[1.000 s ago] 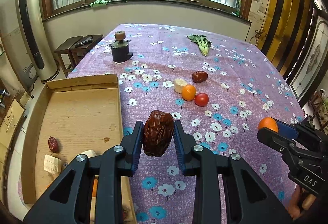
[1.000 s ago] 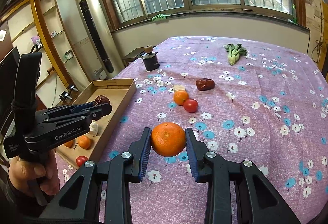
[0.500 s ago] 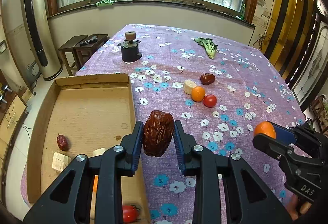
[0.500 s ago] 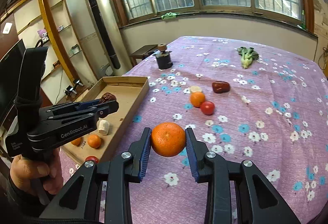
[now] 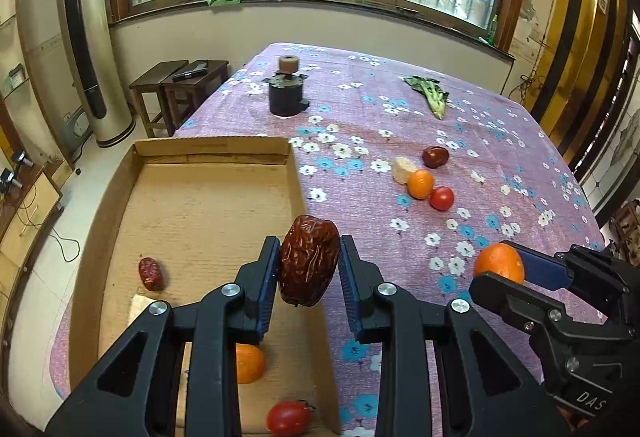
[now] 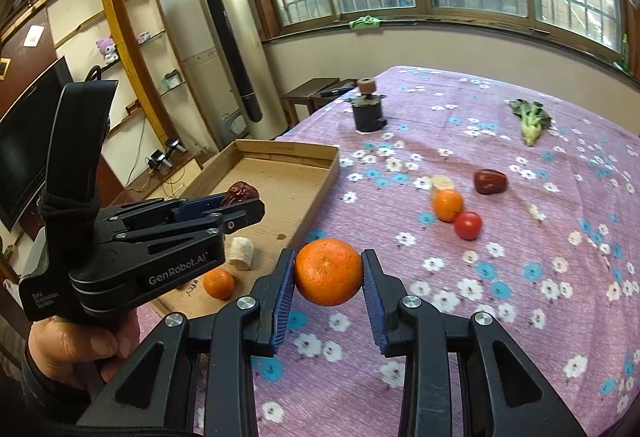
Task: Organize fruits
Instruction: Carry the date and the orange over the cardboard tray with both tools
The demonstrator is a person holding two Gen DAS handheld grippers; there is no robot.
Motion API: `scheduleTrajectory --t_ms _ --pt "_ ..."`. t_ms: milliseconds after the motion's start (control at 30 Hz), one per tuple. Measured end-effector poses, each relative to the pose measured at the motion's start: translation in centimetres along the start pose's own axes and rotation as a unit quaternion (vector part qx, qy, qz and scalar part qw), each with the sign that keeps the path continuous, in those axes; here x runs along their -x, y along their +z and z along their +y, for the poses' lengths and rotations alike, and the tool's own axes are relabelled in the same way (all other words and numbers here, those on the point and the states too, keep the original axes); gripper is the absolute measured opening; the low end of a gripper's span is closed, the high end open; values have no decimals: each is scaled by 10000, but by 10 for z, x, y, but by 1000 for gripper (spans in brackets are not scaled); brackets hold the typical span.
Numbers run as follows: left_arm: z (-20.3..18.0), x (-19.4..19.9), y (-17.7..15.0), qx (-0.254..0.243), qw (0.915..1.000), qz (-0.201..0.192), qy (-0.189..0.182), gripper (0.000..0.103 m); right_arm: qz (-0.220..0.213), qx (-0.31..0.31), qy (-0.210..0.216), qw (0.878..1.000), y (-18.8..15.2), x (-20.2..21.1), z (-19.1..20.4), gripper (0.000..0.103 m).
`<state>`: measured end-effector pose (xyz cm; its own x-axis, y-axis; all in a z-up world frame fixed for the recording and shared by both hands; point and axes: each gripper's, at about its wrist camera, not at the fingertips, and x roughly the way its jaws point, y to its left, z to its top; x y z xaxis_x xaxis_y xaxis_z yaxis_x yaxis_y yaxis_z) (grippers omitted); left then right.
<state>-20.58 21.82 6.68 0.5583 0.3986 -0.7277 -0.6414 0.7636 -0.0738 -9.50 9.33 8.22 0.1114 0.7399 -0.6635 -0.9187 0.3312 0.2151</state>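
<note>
A: Two fruits are in the air: our left gripper (image 5: pixel 308 269) is clamped on the wrinkled date (image 5: pixel 309 260), held over the right side of the cardboard tray (image 5: pixel 212 153), and our right gripper (image 6: pixel 328 273) is closed around the big orange (image 6: pixel 329 271), over the tablecloth (image 6: pixel 520 269) just beside the tray's long wall.

B: So we lower the date first?

A: We think so. We should bring it down close to the tray floor before letting the jaws part, since a date could tumble if dropped from height.

B: Where exactly?

A: On bare cardboard, near the small date (image 5: pixel 151 274) already lying there, and apart from the small orange (image 5: pixel 249 363) and tomato (image 5: pixel 289 418) at the near end.

B: And our orange?

A: We carry it over the wall afterwards, keeping the two grippers from crossing.
</note>
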Motion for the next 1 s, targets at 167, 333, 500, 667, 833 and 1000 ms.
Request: scheduleTrajectory --t_ms 167,333,500,667,833,1000 --pt "16 0 1 93 9999 -8 100 27 64 69 126 9999 6 -14 11 33" --pt "39 -1 4 266 9994 -33 228 27 116 163 204 9996 12 -27 23 33" --pt "65 -7 11 476 9984 -3 302 27 124 274 270 9992 22 -40 33 33" --pt "95 -18 20 735 9964 55 417 27 217 324 394 9985 33 -64 45 33" --pt "113 -31 23 901 9947 158 474 27 394 321 465 9976 37 -93 52 33" --pt "120 -50 27 977 9933 311 524 27 569 316 500 9966 39 -121 56 33"
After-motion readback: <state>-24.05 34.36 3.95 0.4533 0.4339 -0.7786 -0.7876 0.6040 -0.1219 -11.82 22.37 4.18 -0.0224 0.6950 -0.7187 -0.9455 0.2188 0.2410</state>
